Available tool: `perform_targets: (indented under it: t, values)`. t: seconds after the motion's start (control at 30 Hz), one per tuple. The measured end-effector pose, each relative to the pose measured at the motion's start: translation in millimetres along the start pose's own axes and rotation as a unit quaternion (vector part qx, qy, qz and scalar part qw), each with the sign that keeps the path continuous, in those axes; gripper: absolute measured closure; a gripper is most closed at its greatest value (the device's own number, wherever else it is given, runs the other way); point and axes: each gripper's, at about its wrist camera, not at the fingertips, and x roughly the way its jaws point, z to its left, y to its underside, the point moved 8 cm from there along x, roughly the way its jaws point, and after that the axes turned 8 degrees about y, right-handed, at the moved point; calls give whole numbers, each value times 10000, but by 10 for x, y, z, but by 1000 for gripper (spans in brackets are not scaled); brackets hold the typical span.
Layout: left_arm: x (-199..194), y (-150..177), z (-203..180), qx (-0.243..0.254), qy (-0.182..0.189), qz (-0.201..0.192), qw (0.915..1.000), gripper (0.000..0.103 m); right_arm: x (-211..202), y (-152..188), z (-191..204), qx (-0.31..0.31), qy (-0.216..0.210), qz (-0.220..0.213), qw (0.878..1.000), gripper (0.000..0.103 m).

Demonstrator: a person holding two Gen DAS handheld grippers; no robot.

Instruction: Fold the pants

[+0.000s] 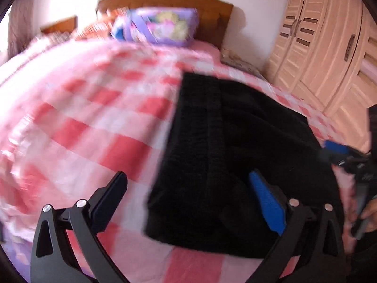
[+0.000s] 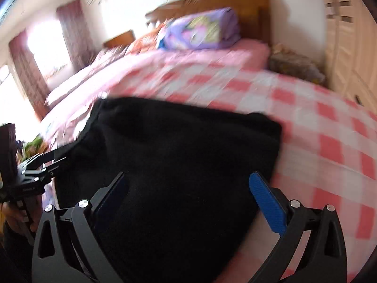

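Note:
Black pants [image 1: 226, 155] lie folded into a compact rectangle on the pink checked bed cover [image 1: 89, 122]; they also fill the middle of the right wrist view [image 2: 179, 165]. My left gripper [image 1: 188, 181] is open and empty, hovering over the pants' near left edge. My right gripper [image 2: 188, 181] is open and empty above the pants' near right part. The right gripper shows at the right edge of the left wrist view [image 1: 339, 153], and the left gripper at the left edge of the right wrist view [image 2: 47, 162]. Both views are motion-blurred.
A purple patterned pillow [image 1: 157, 27] lies by the wooden headboard [image 1: 165, 2]. A beige wardrobe [image 1: 329, 47] stands right of the bed. A curtained window [image 2: 44, 47] is to the left. Cluttered items [image 2: 294, 63] sit beside the bed's far right.

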Motion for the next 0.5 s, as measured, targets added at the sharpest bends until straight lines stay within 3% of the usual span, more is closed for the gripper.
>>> perform_targets:
  t: [0.1, 0.2, 0.23, 0.3, 0.4, 0.5]
  values:
    - [-438, -69, 96, 290, -1155, -519, 9915, 1, -459, 64, -133, 45, 317, -411, 9986, 4]
    - [-912, -119, 187, 526, -2300, -1019, 9664, 1, -835, 202, -181, -102, 858, -739, 9935, 4]
    - [-1035, -134, 207, 500, -2463, -1120, 9614, 1, -919, 256, -183, -94, 975, -775, 9922, 4]
    - [-1250, -163, 187, 275, -2289, -1302, 9643, 1, -1067, 400, -135, -11, 1031, -786, 9916, 4]
    - [-1429, -170, -64, -7, -1358, -1422, 9805, 1, -1154, 659, -4, 125, 918, -631, 9937, 4]
    - [-1490, -148, -489, 131, -813, -1507, 9852, 1, -1138, 875, 75, 192, 963, -434, 9942, 4]
